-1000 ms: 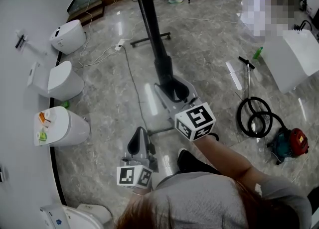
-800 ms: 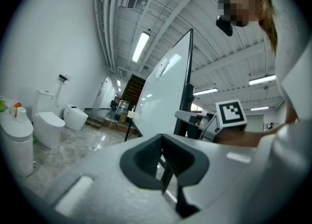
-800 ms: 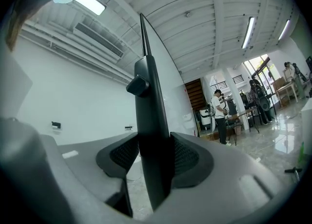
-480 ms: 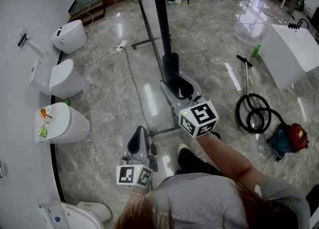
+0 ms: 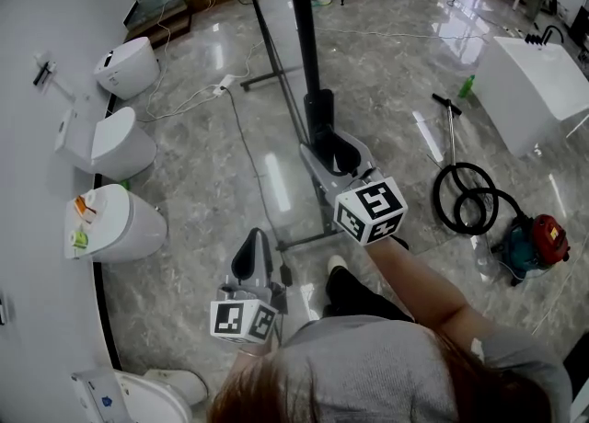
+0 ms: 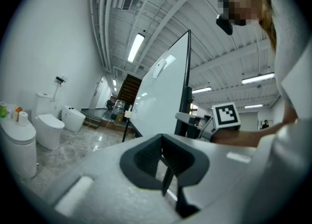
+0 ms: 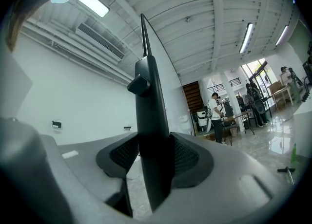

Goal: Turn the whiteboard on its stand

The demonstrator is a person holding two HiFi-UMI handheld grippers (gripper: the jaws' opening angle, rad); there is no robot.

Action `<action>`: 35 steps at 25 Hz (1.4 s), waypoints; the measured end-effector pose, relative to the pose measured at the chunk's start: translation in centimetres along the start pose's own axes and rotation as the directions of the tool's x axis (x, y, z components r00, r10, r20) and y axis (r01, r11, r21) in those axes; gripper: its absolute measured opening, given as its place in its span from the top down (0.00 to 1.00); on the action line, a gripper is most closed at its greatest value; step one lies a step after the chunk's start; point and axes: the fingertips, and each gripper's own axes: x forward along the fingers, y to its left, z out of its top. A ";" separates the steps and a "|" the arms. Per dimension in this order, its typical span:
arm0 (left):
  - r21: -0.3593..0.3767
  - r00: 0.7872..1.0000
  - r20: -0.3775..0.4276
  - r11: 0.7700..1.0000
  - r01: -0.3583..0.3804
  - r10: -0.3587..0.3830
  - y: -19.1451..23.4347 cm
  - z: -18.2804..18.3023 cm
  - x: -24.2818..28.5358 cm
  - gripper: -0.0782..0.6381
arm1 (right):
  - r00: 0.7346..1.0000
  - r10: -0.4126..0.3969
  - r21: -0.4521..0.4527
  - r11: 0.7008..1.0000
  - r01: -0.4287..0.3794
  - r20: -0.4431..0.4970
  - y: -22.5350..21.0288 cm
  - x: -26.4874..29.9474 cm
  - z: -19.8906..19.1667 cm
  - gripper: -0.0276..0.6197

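In the head view the whiteboard (image 5: 293,7) shows edge-on from above, its black frame (image 5: 308,44) running down to my right gripper (image 5: 329,141). That gripper is shut on the frame; in the right gripper view the black frame (image 7: 151,116) fills the gap between the pads of the right gripper (image 7: 155,162). My left gripper (image 5: 253,246) hangs lower left, apart from the board, jaws together with nothing in them. The left gripper view shows the whiteboard (image 6: 163,91) ahead of the left gripper (image 6: 168,172), and the right gripper (image 6: 195,119) at the board's edge.
Several white toilets (image 5: 115,145) line the left wall. The stand's legs (image 5: 276,72) and cables (image 5: 235,127) lie on the marble floor. A red vacuum cleaner (image 5: 541,260) with coiled hose (image 5: 471,205) and a white block (image 5: 534,85) sit to the right. People (image 7: 217,116) stand far off.
The board's black frame has swung from slanted to nearly straight up the head view, and my right gripper has moved right and up with it. My left gripper has shifted slightly.
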 end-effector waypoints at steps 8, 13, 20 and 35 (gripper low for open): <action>-0.001 1.000 -0.011 1.000 0.028 -0.028 -1.9 -0.8 -2.0 0.89 | 1.000 -0.020 -0.005 1.000 0.020 0.013 0.5 -2.8 0.3 0.67; -0.009 1.000 -0.014 1.000 0.020 -0.020 -1.6 -1.1 -3.7 0.89 | 0.999 -0.032 -0.004 0.999 0.032 0.020 1.0 -4.0 0.5 0.67; -0.011 1.000 -0.004 1.000 -0.008 0.008 -1.5 -1.0 -5.7 0.89 | 0.999 -0.041 -0.006 0.999 0.041 0.025 1.6 -6.7 0.7 0.67; -0.013 0.999 0.014 0.999 0.042 -0.042 -7.4 -1.4 -6.3 0.89 | 0.999 -0.030 -0.006 1.000 0.030 0.032 3.3 -11.4 0.7 0.66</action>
